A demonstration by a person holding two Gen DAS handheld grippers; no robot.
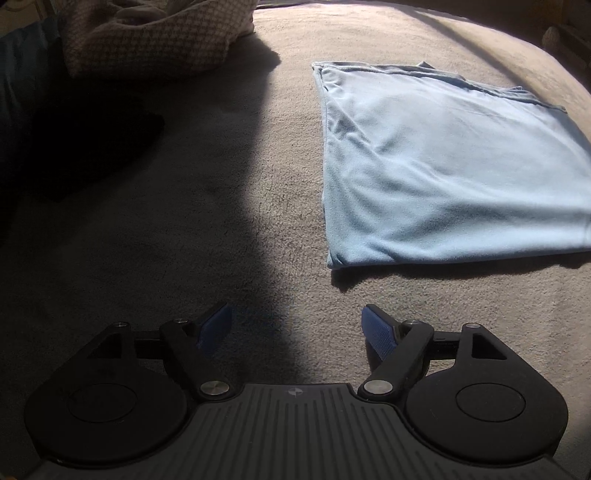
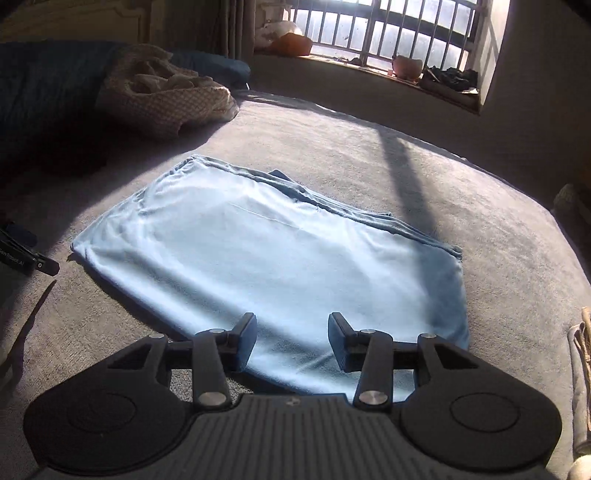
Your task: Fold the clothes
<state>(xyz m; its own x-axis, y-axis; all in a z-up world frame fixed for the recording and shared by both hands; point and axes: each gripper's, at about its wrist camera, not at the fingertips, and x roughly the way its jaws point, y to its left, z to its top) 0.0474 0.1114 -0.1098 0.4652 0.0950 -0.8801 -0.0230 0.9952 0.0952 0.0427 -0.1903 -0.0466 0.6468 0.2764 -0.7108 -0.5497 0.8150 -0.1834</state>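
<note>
A: Fig. legend, start at the jaws. L gripper (image 1: 296,326)?

B: Jaws wide apart, nothing btwn them. Blue pads (image 1: 376,334) face each other over bare grey bed cover (image 1: 229,206), half in shadow.

A: R gripper (image 2: 292,338)?

B: Jaws apart too, narrower gap than the L. Nothing clamped; they hang above the near edge of the light blue garment (image 2: 266,251), and whether the tips touch the cloth can't be told.

A: Where's the garment w/ respect to each view?

B: Flat on the bed cover, folded to a rough rectangle, doubled hem edges along its far side. In L wrist view the garment (image 1: 443,166) lies ahead and to the right of the jaws, apart from them. In R wrist view it's directly ahead and under.

A: Beyond that?

B: Checked fabric heap (image 2: 166,99) at the far left, a dark blue item (image 2: 44,81) beside it. Barred window (image 2: 388,29) w/ a cluttered sill at the back. Black device part (image 2: 26,256) at the left edge.
</note>
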